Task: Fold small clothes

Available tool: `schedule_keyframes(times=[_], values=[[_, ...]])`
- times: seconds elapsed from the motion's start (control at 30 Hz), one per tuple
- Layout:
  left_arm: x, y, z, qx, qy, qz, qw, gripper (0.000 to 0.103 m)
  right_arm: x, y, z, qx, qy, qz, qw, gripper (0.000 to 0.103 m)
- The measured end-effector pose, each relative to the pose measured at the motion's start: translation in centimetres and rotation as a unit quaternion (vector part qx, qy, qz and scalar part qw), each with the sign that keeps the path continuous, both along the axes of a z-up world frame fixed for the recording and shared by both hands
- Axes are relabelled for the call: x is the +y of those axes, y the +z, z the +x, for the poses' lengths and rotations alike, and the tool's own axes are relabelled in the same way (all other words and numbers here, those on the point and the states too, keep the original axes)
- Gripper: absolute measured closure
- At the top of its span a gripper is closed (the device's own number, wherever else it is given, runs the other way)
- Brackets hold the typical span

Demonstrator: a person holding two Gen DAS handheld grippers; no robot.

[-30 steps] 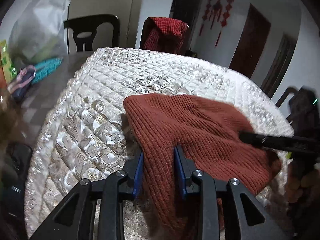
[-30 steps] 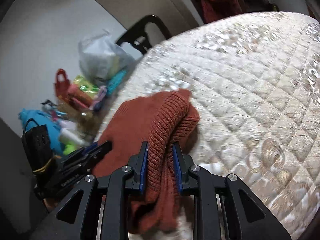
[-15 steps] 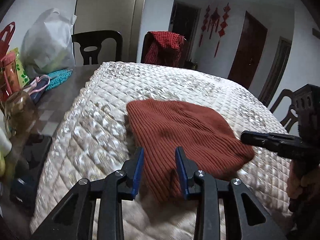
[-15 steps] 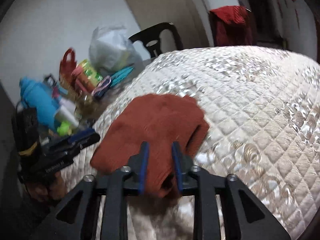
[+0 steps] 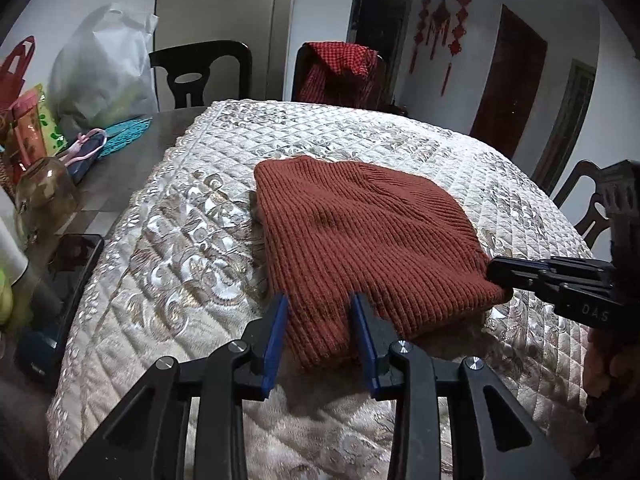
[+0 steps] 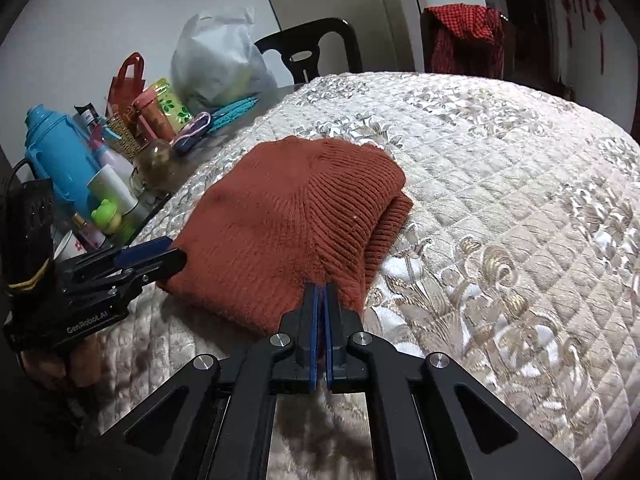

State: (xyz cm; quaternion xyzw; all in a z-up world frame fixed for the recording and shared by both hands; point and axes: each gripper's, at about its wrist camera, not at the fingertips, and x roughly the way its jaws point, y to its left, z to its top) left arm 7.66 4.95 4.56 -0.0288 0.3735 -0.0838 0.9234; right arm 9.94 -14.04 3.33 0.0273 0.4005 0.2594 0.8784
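A rust-red ribbed knit garment [image 5: 360, 232] lies folded flat on the cream quilted table cover [image 5: 180, 260]. My left gripper [image 5: 318, 300] holds the garment's near corner, its blue pads pressed on the thick fold that fills the gap. In the right wrist view it reaches in from the left [image 6: 176, 252]. My right gripper [image 6: 320, 286] is shut to a thin slit on the near edge of the garment [image 6: 288, 220], and the ribs fan out from its tip. In the left wrist view it touches the garment's right corner [image 5: 494, 272].
Clutter crowds the bare table strip on the left: a blue flask [image 6: 56, 152], a glass jar [image 5: 44, 192], a white plastic bag [image 5: 104, 72] and a dark flat device [image 5: 68, 280]. Black chairs stand behind, one draped with red checked cloth [image 5: 340, 68]. Another chair [image 5: 580, 192] stands right.
Both grippers drew back toward me and the garment settled flatter on the cover. The right jaws closed from a thick bunched fold to a thin pinch, and that gripper rolled level.
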Motion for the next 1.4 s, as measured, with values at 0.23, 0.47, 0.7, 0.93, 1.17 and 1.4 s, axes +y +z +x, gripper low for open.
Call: schedule_keyframes(times=[0.23,0.47,0.7,0.93,1.17,1.4], values=[[-0.6,0.2,-2.2,0.0,0.029,0.012,0.9995,0.063,-0.3,0.3,-2.6,-0.019,0.001,-0.023,1.0,0.069],[-1.3,-1.2,-3.5,0.022,0.034,0.017,0.999,0.06,-0.3,-0.7,-4.2,-0.021,-0.002,-0.055,0.998,0.068],[-1.7,-2.8,-3.6,0.047,0.044,0.031,0.9975,0.059,0.0,-2.0,-4.3,-0.014,-0.01,-0.084,0.996,0.065],[-2.2,-3.1,-4.2,0.034,0.047,0.045,0.9973,0.047,0.2,-2.9,-4.0,0.0,-0.015,-0.095,0.995,0.058],[-2.3,-3.1,-4.3,0.031,0.049,0.046,0.9973,0.045,0.6,-2.9,-4.0,-0.003,-0.013,-0.103,0.995,0.056],[-2.4,-3.1,-4.3,0.03,0.05,0.047,0.9972,0.044,0.6,-2.9,-4.1,-0.004,-0.012,-0.104,0.994,0.054]])
